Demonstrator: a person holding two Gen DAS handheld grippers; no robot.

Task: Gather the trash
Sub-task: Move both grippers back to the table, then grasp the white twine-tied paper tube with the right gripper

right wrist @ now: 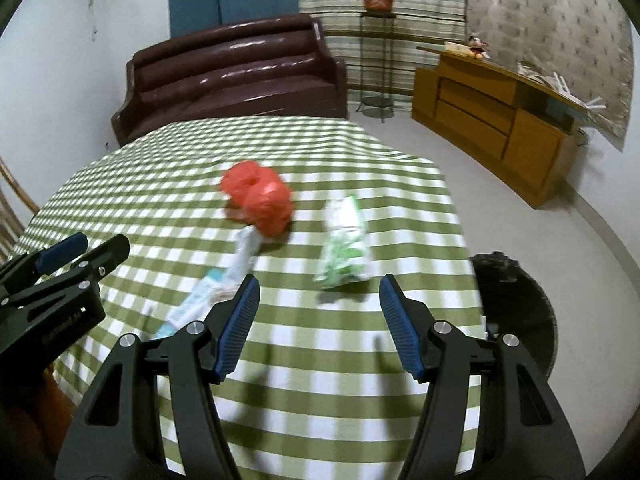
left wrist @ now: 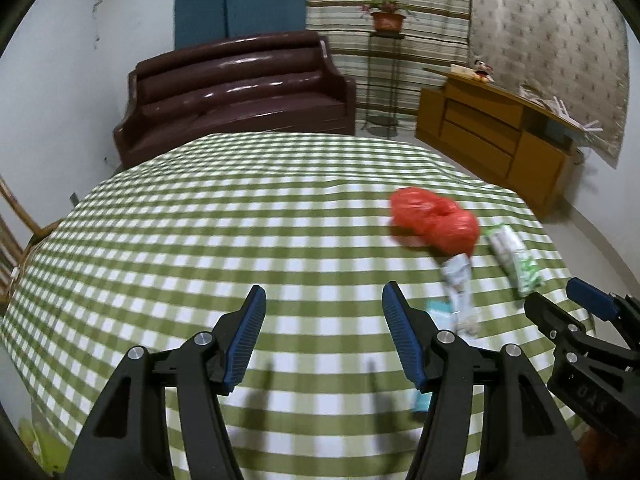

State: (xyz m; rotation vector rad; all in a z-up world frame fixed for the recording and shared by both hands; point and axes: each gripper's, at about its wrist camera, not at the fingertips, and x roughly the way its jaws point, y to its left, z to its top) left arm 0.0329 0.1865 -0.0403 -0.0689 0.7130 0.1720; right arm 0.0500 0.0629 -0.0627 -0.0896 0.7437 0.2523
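A crumpled red plastic bag (left wrist: 436, 220) (right wrist: 258, 196) lies on the green checked tablecloth (left wrist: 200, 232) (right wrist: 320, 360). Beside it lie a green and white wrapper (left wrist: 516, 256) (right wrist: 346, 248) and a long white and teal wrapper (left wrist: 458, 292) (right wrist: 216, 284). My left gripper (left wrist: 324, 300) is open and empty, left of the trash. My right gripper (right wrist: 320, 292) is open and empty, just short of the green wrapper. The right gripper also shows at the right edge of the left wrist view (left wrist: 560, 292), and the left gripper at the left edge of the right wrist view (right wrist: 100, 246).
A black trash bin (right wrist: 516, 312) stands on the floor at the table's right side. Beyond the table are a dark brown sofa (left wrist: 240, 88), a plant stand with a pot (left wrist: 386, 20) and a wooden cabinet (left wrist: 492, 140). A wooden chair (left wrist: 12, 216) is at the left.
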